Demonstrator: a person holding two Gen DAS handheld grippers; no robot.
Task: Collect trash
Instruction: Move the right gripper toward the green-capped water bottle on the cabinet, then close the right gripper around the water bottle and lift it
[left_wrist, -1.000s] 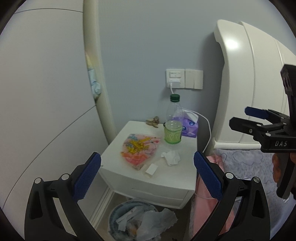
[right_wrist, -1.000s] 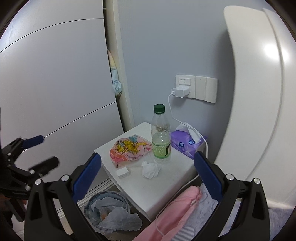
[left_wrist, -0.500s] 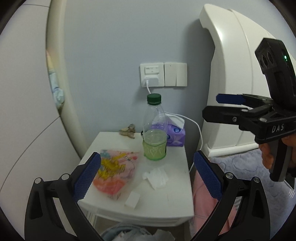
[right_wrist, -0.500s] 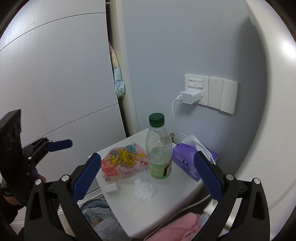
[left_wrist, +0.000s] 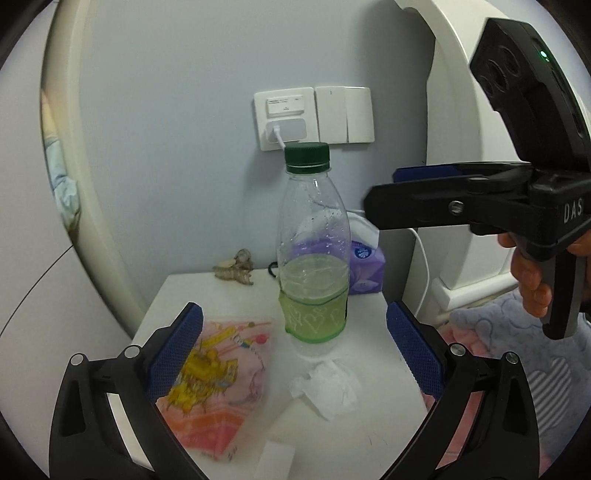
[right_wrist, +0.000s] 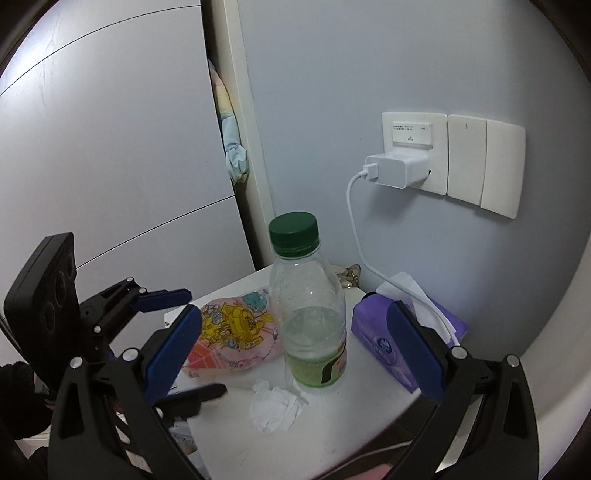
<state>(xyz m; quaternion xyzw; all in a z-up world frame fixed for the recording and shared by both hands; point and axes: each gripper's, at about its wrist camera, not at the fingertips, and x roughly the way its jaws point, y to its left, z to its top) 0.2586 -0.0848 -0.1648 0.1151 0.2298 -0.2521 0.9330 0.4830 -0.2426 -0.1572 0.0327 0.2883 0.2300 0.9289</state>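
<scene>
Both the left hand-held gripper (left_wrist: 291, 347) and the right hand-held gripper (right_wrist: 293, 349) hang spread wide and empty around the upright bottle (left_wrist: 314, 254), with the crumpled tissue (left_wrist: 327, 384) lying on the tabletop (left_wrist: 373, 435) just before it, seemingly lining up a grab

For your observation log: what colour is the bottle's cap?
Dark green cap, clearest in the right wrist view.
</scene>
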